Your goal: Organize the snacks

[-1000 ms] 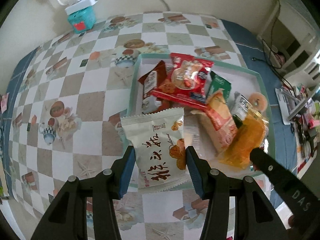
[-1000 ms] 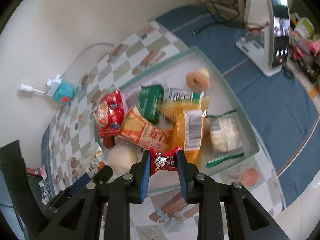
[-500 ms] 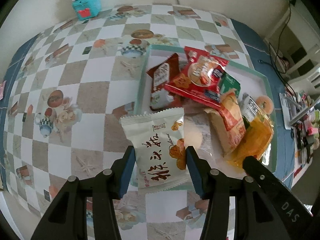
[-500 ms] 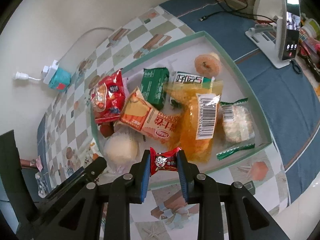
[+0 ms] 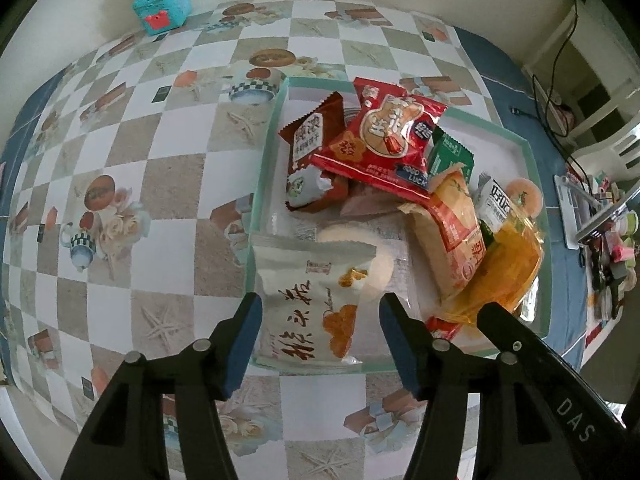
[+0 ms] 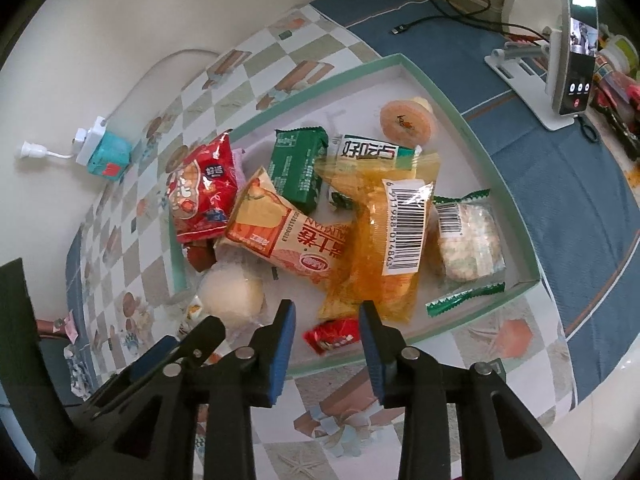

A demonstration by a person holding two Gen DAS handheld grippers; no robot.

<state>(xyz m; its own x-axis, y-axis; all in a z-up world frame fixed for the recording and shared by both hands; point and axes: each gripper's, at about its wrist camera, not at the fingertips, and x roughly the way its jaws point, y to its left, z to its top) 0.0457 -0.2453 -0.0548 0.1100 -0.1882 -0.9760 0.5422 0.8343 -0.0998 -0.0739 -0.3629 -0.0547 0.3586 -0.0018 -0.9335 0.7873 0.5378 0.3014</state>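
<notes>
Presently I am on the release step: my left gripper (image 5: 320,320) has just opened off the white packet (image 5: 310,300), now at the tray's (image 5: 262,184) near left corner. My right gripper (image 6: 326,322), likewise just opened, stands clear of the red candy (image 6: 332,334) on the tray floor. Next, I judge, both must withdraw for more snacks.

white snack packet (image 5: 316,300) – flat, tray's 7 o'clock corner | small red candy (image 6: 334,336) – lying at 6 o'clock wall | green-rimmed tray (image 6: 516,216) – heaped assorted packets
</notes>
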